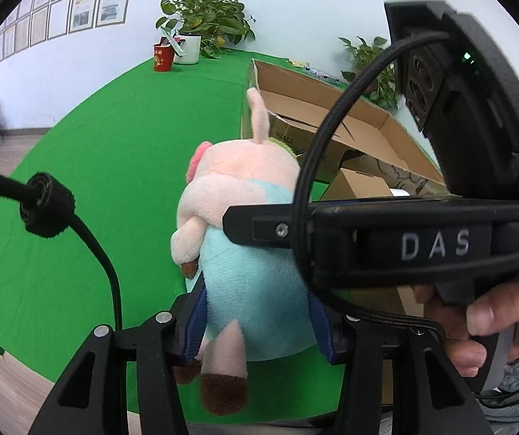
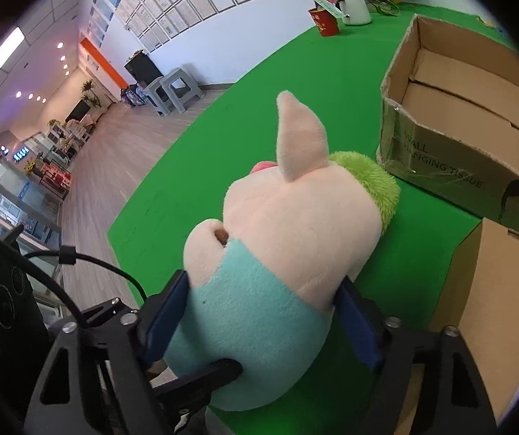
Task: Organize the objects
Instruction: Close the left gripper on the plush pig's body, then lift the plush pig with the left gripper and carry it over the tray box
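A plush pig point(image 1: 252, 290) with a pale pink head, a light blue body and brown hooves hangs over the green table point(image 1: 96, 181). My left gripper point(image 1: 259, 326) is shut on its blue body, a blue pad pressing on each side. In the right wrist view the same plush pig point(image 2: 288, 239) fills the middle. My right gripper point(image 2: 263, 315) is shut on it near the shoulders, both blue pads against the plush. One black finger point(image 1: 255, 232) of the right gripper reaches in from the right, and a person's hand point(image 1: 494, 319) holds its handle.
An open cardboard box point(image 2: 458, 137) stands on the table just right of the pig, with a smaller closed box point(image 2: 494, 308) nearer in front of it. A red cup point(image 2: 326, 21) and a potted plant point(image 2: 357, 7) stand at the far edge. Grey stools point(image 2: 176, 90) are on the floor.
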`<state>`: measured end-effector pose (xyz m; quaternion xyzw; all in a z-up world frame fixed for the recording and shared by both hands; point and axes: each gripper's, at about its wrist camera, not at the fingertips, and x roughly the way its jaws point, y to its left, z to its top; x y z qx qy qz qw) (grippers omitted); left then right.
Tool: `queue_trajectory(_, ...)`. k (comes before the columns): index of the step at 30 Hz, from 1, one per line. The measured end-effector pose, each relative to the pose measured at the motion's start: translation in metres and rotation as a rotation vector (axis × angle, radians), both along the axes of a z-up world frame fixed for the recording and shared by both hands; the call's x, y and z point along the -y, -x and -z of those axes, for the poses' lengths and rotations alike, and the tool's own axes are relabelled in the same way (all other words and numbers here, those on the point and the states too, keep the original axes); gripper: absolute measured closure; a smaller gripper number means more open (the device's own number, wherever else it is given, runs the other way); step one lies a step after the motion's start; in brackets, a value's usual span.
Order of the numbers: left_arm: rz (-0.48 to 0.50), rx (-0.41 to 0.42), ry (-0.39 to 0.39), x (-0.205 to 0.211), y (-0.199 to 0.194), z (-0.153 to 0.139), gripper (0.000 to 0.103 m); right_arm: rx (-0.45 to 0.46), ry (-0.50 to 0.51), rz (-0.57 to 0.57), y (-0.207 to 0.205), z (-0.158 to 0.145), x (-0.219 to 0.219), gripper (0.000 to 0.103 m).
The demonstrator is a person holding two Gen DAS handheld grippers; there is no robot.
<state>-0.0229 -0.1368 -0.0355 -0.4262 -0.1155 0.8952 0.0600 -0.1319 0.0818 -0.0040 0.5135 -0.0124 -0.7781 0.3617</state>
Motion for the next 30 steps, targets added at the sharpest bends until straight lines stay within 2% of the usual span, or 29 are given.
queue_trajectory(4,-0.003,0.008,0.06,-0.018,0.001,-0.006,0.057,-0.008,0.04,-0.005,0.002,-0.001,-0.014,0.041)
queue_trajectory(9,0.0,-0.009,0.097,-0.037,0.005,-0.015,0.058,-0.032,0.08,-0.005,0.003,-0.006,-0.029,0.045)
queue_trajectory(13,0.018,-0.056,0.154,-0.057,0.014,-0.035,0.058,-0.112,0.101,-0.002,-0.001,-0.025,-0.039,0.05)
queue_trajectory(18,0.074,-0.13,0.199,-0.091,0.026,-0.063,0.058,-0.201,0.128,0.059,0.0,-0.05,-0.061,0.052)
queue_trajectory(25,0.185,-0.246,0.226,-0.135,0.054,-0.099,0.058,-0.321,0.142,0.182,0.012,-0.081,-0.093,0.052)
queue_trajectory(30,0.248,-0.311,0.215,-0.163,0.073,-0.119,0.058,-0.377,0.127,0.251,0.028,-0.097,-0.108,0.052)
